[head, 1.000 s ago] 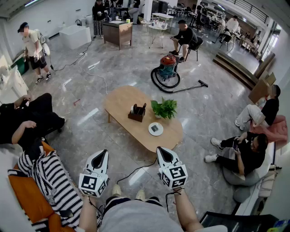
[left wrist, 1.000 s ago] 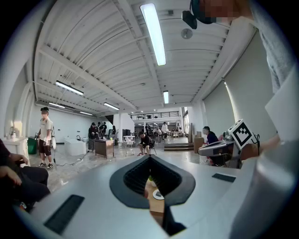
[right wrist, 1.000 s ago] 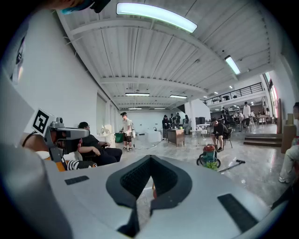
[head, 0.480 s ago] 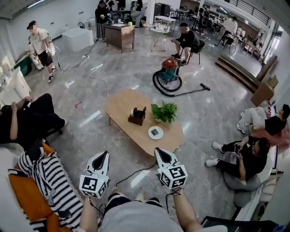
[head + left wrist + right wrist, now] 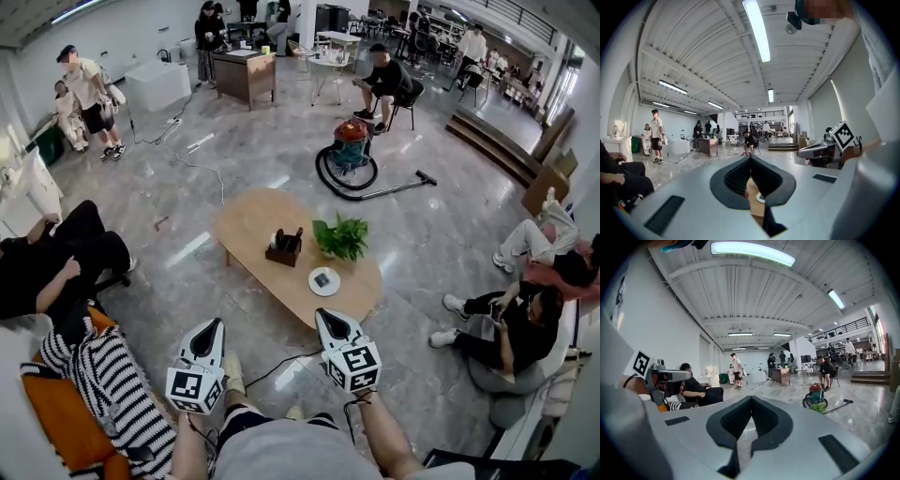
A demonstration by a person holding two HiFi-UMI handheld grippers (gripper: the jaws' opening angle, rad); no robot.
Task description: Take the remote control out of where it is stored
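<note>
- Down low in the head view, left gripper (image 5: 213, 324) and right gripper (image 5: 324, 315) were both clamped shut, nothing between them.
- Wooden box (image 5: 283, 247) sat on the coffee table (image 5: 246, 217), well ahead.

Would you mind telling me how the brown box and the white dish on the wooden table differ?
The brown box is dark, angular and holds upright items; the white dish is round, flat and carries one small dark square. Both sit on the wooden table.

This is a large open-plan hall with a lounge corner, shown by its glossy stone floor (image 5: 187, 178) and high white ceiling (image 5: 693, 56) with strip lights (image 5: 757, 28). A low oval wooden counter (image 5: 248, 220), a potted plant (image 5: 339, 236) and a vacuum cleaner (image 5: 350, 141) sit among seated people (image 5: 511, 319).
</note>
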